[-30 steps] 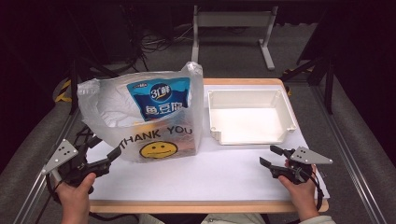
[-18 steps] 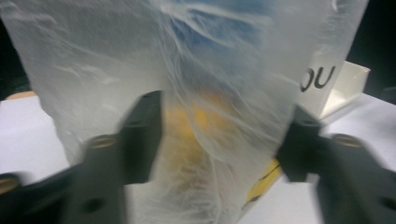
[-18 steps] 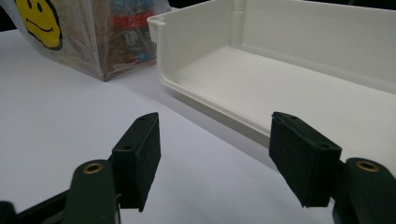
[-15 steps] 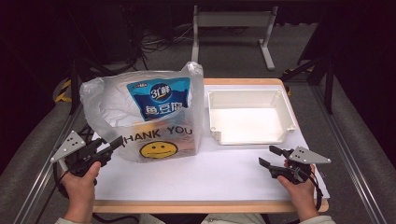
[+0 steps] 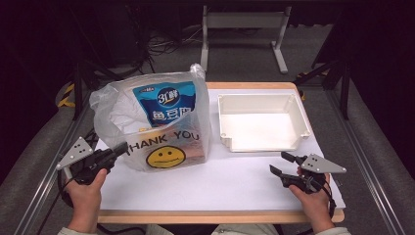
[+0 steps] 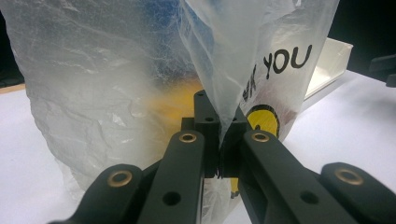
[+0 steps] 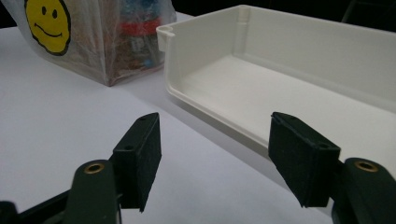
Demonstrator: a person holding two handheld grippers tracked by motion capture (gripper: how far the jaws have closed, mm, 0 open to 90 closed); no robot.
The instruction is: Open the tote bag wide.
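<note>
Your left gripper (image 5: 120,148) has its jaws pinched together on a fold of the bag (image 5: 156,122), at the bag's near left corner. Your right gripper (image 5: 284,164) hovers with jaws wide apart and nothing between them, just in front of the tray (image 5: 264,122), which sits right of the bag. Both rest on a white sheet (image 5: 220,181) over a wood-edged table (image 5: 220,216); behind it lie dark floor, cables and a grey stand (image 5: 244,29).
</note>
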